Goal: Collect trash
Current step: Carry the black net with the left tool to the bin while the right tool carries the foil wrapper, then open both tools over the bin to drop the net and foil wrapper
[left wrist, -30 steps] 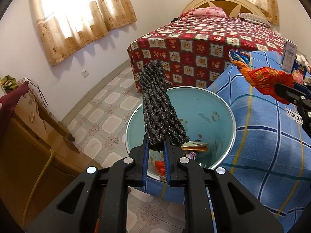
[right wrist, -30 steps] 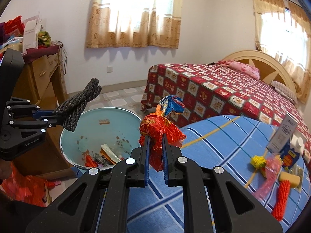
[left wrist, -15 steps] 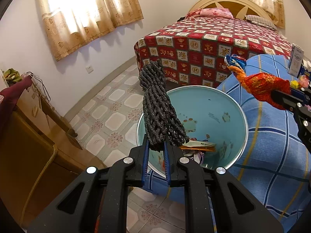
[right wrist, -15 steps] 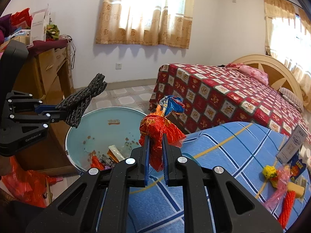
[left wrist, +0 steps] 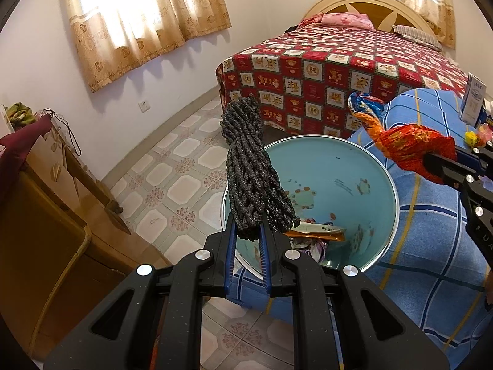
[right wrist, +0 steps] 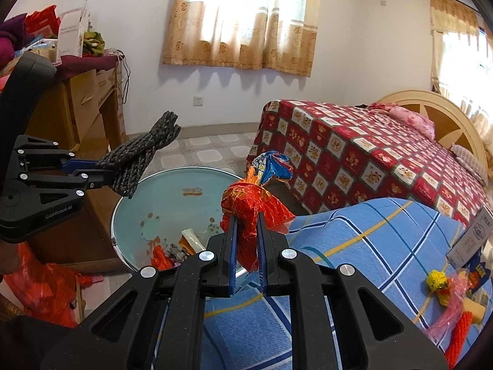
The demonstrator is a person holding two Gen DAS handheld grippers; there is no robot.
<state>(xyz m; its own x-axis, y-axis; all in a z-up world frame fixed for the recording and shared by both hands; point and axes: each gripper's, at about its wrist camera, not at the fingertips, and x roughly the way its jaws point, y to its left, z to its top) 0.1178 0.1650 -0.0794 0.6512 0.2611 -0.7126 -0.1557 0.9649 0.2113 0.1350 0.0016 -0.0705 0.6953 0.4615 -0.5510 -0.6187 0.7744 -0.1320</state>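
My left gripper [left wrist: 249, 231] is shut on a dark grey foam net sleeve [left wrist: 251, 172] and holds it over the near rim of a pale blue basin [left wrist: 363, 166]. The basin holds several wrappers at its bottom. In the right wrist view the same sleeve [right wrist: 138, 157] sticks out of the left gripper [right wrist: 106, 171] above the basin [right wrist: 172, 194]. My right gripper [right wrist: 246, 240] is shut on a crumpled red and blue foil wrapper [right wrist: 255, 200], just right of the basin's rim. That wrapper [left wrist: 409, 145] shows at the right in the left wrist view.
A blue checked cloth [right wrist: 369, 246] covers the surface beside the basin, with more litter [right wrist: 446, 286] and a white box [right wrist: 471, 237] at its right end. A bed with a red quilt [right wrist: 354, 154] stands behind. A wooden cabinet [right wrist: 86, 108] is at the left, over tiled floor [left wrist: 172, 185].
Both grippers have edged closer to the basin, which looms larger in both views. Each still grips its piece of trash.
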